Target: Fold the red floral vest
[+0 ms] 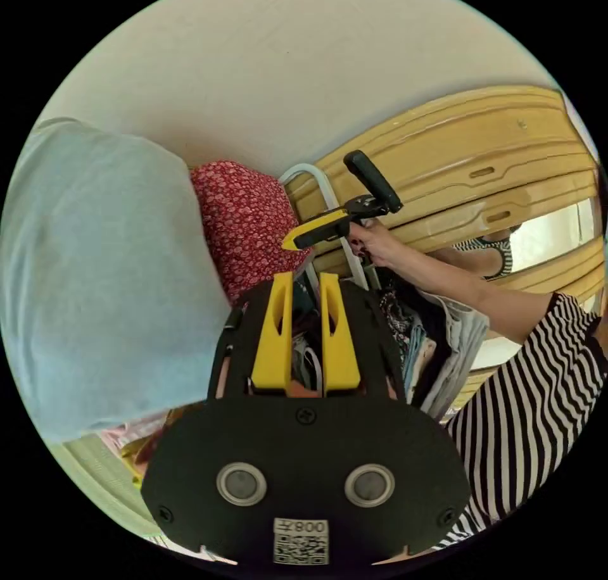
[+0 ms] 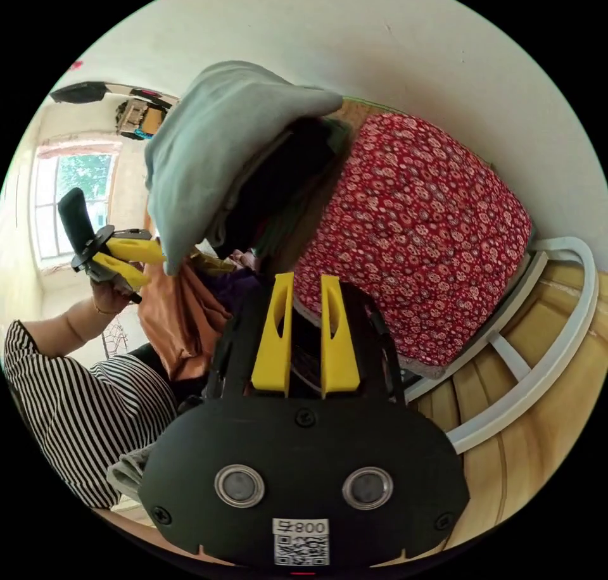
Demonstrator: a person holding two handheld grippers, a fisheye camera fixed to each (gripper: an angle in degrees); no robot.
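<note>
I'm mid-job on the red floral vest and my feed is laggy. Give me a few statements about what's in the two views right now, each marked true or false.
1. The red floral vest lies draped over a white rack. True.
2. The left tool is clamped on the vest. False: in the right gripper view it is off to the side, away from the vest, with a gap between its jaws.
3. A pale blue garment hangs beside the vest. True.
4. The right tool points its yellow tip at the vest. True.
5. The person wears a plain white top. False: it is black-and-white striped.
</note>
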